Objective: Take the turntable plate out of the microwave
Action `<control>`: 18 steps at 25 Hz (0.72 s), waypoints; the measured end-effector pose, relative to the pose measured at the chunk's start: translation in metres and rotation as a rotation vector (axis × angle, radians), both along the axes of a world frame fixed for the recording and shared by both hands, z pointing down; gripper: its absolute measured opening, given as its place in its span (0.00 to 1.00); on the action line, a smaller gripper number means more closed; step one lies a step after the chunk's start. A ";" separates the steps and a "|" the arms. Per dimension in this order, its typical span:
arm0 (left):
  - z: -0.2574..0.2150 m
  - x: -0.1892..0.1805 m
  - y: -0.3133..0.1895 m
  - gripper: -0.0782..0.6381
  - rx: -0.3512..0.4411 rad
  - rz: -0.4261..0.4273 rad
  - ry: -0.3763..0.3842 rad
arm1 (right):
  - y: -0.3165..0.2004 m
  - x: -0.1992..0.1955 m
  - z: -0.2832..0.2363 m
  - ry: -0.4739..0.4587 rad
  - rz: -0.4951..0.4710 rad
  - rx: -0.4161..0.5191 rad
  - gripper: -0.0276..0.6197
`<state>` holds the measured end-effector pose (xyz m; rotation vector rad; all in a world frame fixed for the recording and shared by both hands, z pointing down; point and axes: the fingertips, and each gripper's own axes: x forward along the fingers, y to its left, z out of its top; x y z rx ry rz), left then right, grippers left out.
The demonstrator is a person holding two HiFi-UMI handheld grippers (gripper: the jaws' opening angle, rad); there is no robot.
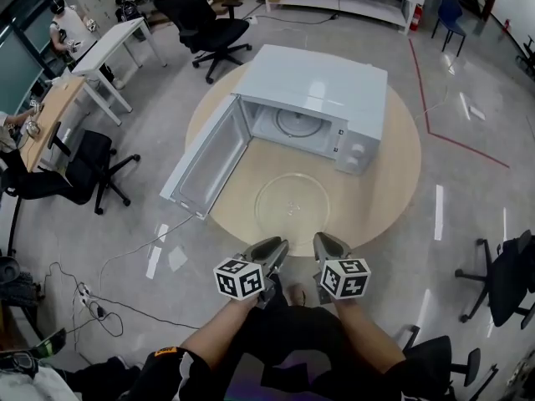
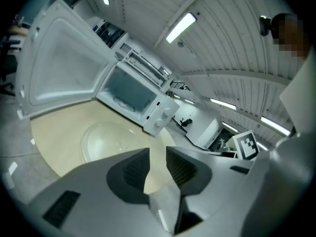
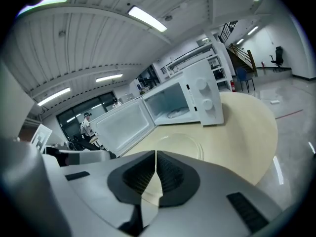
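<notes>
**Glass plate on the surface, microwave standing open**

The microwave (image 1: 334,90) stands on the round wooden surface (image 1: 393,165) with its door (image 1: 205,161) swung wide. A ring (image 1: 298,124) shows on the cavity floor. The turntable plate (image 1: 292,200) lies flat on the surface just in front of the open cavity, apart from both tongs. The left tongs (image 1: 269,253) and right tongs (image 1: 326,247) hover side by side at the near edge of the surface, pointing toward the plate, with the forearms drawn in close together. The left tongs are spread with nothing between them. The right tongs are pressed together on nothing.
</notes>
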<state>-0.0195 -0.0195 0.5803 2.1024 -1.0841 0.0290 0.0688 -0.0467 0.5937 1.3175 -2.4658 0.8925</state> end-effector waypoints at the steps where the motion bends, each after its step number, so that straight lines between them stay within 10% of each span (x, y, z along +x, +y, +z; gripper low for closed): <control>1: -0.009 0.000 0.002 0.31 0.034 -0.004 -0.025 | 0.003 -0.001 -0.008 -0.001 -0.007 0.023 0.08; 3: -0.028 0.000 0.008 0.17 0.104 -0.010 -0.081 | 0.008 -0.002 -0.027 -0.004 -0.022 0.073 0.08; 18: -0.132 -0.002 0.040 0.17 0.416 -0.107 -0.262 | 0.046 -0.017 -0.134 -0.036 -0.073 0.351 0.07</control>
